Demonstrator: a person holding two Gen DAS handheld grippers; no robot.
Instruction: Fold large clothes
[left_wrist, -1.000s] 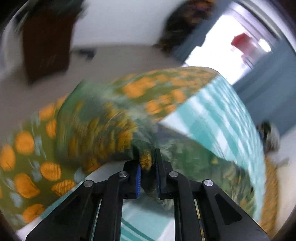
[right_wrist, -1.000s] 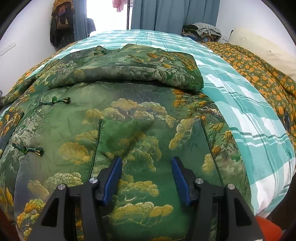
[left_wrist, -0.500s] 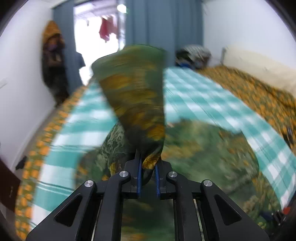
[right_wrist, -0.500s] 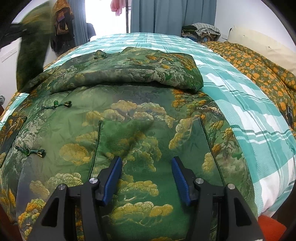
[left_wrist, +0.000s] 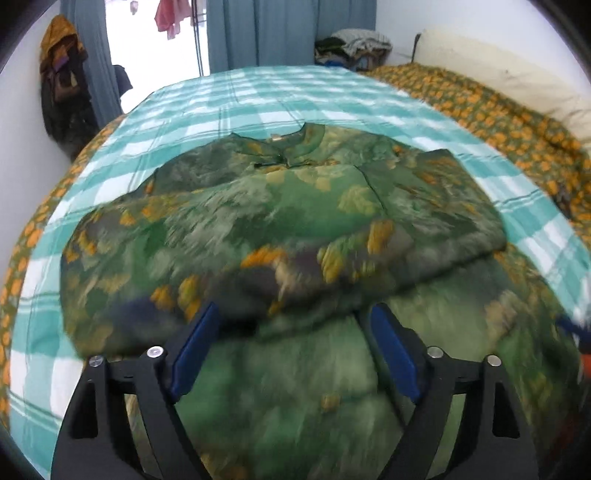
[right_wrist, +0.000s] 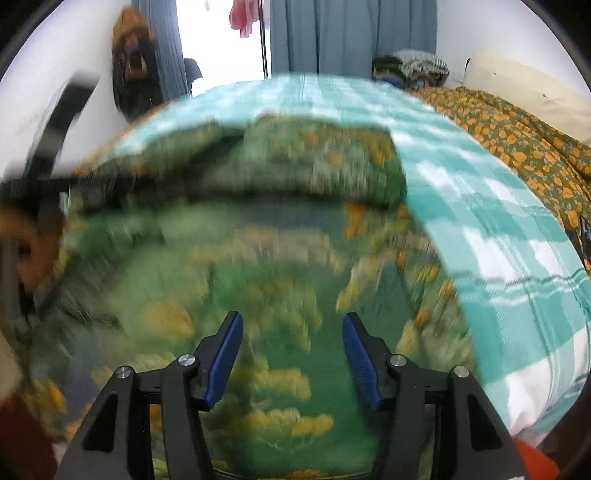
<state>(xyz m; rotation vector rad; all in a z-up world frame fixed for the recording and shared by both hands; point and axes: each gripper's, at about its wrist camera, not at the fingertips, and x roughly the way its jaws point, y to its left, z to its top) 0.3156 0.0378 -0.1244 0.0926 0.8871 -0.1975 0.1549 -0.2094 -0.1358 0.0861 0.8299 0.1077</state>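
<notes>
A large green brocade garment with gold tree patterns (left_wrist: 288, 229) lies spread on the bed, both sleeves folded across its chest. Its collar (left_wrist: 284, 142) points to the far end. My left gripper (left_wrist: 291, 332) is open and empty, just above the lower edge of the folded sleeve. In the right wrist view the same garment (right_wrist: 258, 258) fills the frame, blurred. My right gripper (right_wrist: 291, 343) is open and empty over the garment's lower part. The left gripper's black arm (right_wrist: 55, 129) shows blurred at the left edge.
The teal and white checked bed cover (left_wrist: 280, 96) lies under the garment. An orange-flowered quilt (left_wrist: 498, 114) and a cream pillow (left_wrist: 517, 74) are at the right. Blue curtains (left_wrist: 280, 29), a clothes pile (left_wrist: 354, 44) and hanging coats (left_wrist: 62, 81) stand beyond the bed.
My left gripper carried the sleeve up and over onto the garment's chest, then opened and let it go. The right gripper stayed open over the lower part and is now moving.
</notes>
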